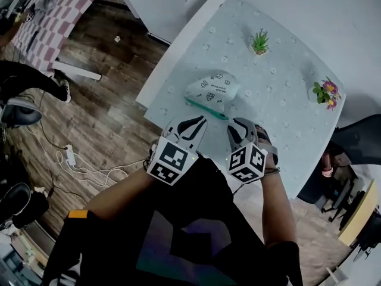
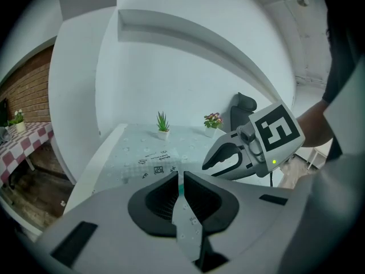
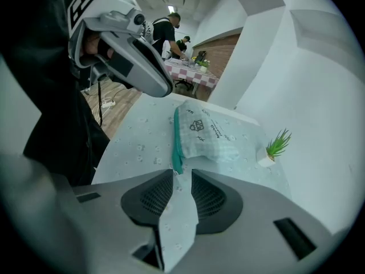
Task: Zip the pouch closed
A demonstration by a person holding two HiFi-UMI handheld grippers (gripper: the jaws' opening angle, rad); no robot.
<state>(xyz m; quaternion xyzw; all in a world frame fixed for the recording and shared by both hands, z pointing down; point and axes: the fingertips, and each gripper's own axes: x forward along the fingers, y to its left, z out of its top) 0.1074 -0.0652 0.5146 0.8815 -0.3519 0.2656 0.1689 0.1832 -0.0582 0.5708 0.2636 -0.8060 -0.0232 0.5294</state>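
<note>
Desk [image 1: 286, 100] under a pale flowered cloth carries the printed pouch [image 1: 213, 88] near its middle, teal zipper [image 1: 205, 107] edge towards the person. Left tongs [image 2: 181, 176] hover near that edge, parted by a narrow slit, empty. Right tongs [image 3: 182, 173] gape wider, also empty. Beyond stand a potted plant [image 1: 259, 42] and flowers [image 1: 325, 93].

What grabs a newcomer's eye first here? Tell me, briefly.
The printed pouch lies on the pale table, its teal zipper edge facing the person. Just short of it hover the left gripper and right gripper, marker cubes up. A green plant and flowers stand beyond.
</note>
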